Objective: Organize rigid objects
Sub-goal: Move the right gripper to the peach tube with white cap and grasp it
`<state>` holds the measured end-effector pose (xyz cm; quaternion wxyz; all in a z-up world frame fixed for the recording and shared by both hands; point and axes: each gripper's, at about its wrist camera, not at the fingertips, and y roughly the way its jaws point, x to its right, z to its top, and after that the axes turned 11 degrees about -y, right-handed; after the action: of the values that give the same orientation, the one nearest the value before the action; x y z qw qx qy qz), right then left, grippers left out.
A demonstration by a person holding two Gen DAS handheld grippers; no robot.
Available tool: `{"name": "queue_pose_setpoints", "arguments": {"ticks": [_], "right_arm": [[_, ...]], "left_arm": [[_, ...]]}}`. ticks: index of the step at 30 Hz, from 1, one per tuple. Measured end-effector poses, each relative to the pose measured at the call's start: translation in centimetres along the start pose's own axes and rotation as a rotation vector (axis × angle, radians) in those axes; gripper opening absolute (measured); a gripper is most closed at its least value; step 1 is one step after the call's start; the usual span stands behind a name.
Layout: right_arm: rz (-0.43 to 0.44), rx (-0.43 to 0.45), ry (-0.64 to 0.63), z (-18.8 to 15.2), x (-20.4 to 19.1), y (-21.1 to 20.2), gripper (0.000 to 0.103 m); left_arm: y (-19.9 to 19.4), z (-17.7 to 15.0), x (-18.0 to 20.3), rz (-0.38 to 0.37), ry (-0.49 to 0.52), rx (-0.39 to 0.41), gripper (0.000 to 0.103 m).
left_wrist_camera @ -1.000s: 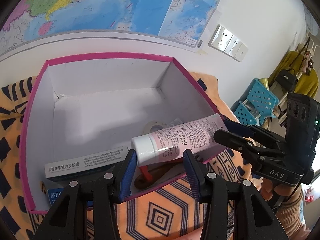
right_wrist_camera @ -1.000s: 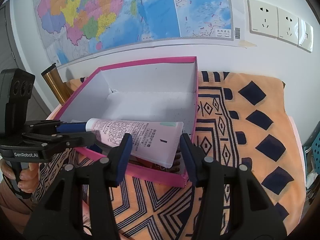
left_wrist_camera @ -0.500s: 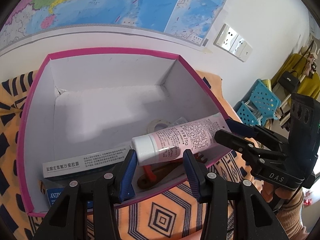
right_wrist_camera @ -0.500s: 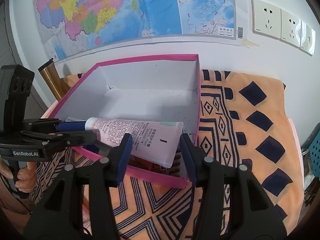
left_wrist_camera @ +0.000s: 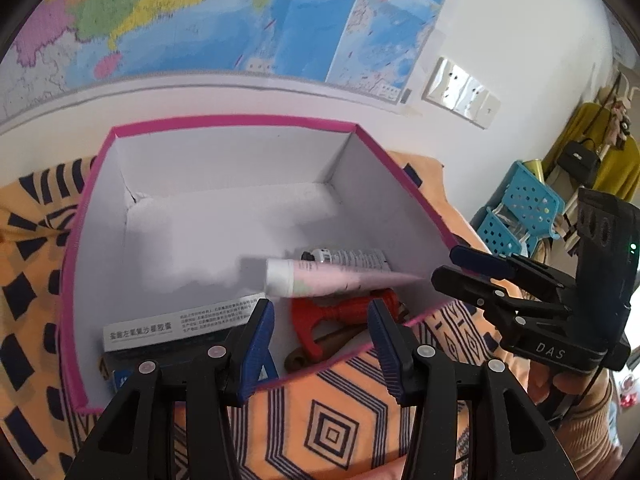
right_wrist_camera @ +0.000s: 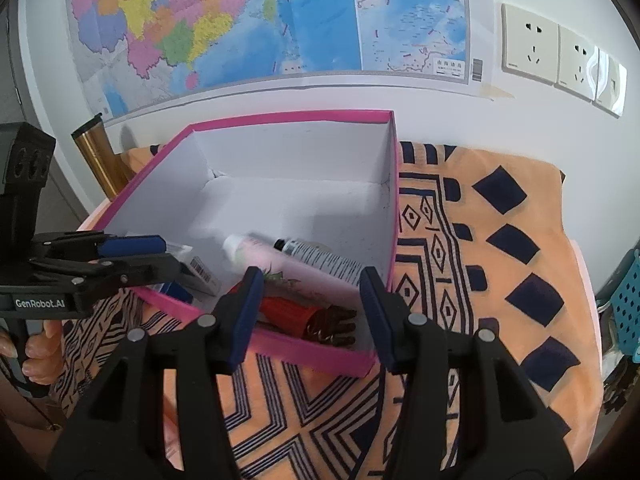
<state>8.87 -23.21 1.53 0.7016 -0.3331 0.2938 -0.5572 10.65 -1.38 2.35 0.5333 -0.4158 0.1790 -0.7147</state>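
Note:
The pink cream tube (left_wrist_camera: pixel 332 278) lies motion-blurred inside the pink-rimmed white box (left_wrist_camera: pixel 240 122), on a red tool (left_wrist_camera: pixel 332 314) and beside a grey tube with a black cap (left_wrist_camera: pixel 348 256). My left gripper (left_wrist_camera: pixel 320 306) hovers over the box's near rim. Its jaws are opening and nothing is between them. My right gripper (right_wrist_camera: pixel 311 276) stands open above the near right corner of the box (right_wrist_camera: pixel 288 116), with the pink tube (right_wrist_camera: pixel 272 258) beyond its fingers and apart from them. Each gripper shows in the other view: the right gripper (left_wrist_camera: pixel 444 268), the left gripper (right_wrist_camera: pixel 170 254).
A white medicine carton (left_wrist_camera: pixel 180 324) and a blue carton (right_wrist_camera: pixel 172 290) lie at the box's near left, a dark comb (right_wrist_camera: pixel 332 326) at its near right. The box sits on an orange patterned cloth (right_wrist_camera: pixel 480 264). A gold flask (right_wrist_camera: pixel 96 152) stands left, blue baskets (left_wrist_camera: pixel 520 212) right.
The pink tube was held level over the box's near rim between both grippers. It has dropped into the box, and the left jaws stand a little wider.

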Motion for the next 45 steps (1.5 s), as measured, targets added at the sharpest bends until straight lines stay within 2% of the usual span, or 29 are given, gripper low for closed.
{"name": "queue_pose_setpoints", "arguments": {"ticks": [7,14,19,25,30,39,45], "right_arm": [[0.078,0.043,0.021,-1.6,-0.5,-3.0,0.052],[0.187,0.045,0.057,-5.0,-1.5,-5.4,0.057],[0.235,-0.031,0.098,-8.5,-2.4,-5.2,0.057],[0.312,-0.117,0.186,-12.3,-2.8,-4.3,0.057],[0.332,-0.165,0.235,-14.4,-2.9,-4.0,0.057],[0.366,-0.178,0.255,-15.5,-4.2,-3.7,0.057],[0.345,-0.168,0.262,-15.3,-4.4,-3.5,0.057]], "left_arm": [[-3.4,-1.6,0.3,-0.055,0.049,0.052,0.055],[-6.0,-4.1,0.2,-0.097,0.100,0.069,0.059],[-5.8,-6.6,-0.5,-0.070,0.111,0.030,0.059],[-4.3,-9.0,-1.5,-0.046,0.101,-0.064,0.059],[-3.5,-11.0,-2.0,-0.041,0.094,-0.121,0.059],[-2.6,-12.4,-3.2,-0.077,0.040,-0.185,0.057],[-2.5,-12.9,-3.1,-0.077,0.039,-0.201,0.057]]}}
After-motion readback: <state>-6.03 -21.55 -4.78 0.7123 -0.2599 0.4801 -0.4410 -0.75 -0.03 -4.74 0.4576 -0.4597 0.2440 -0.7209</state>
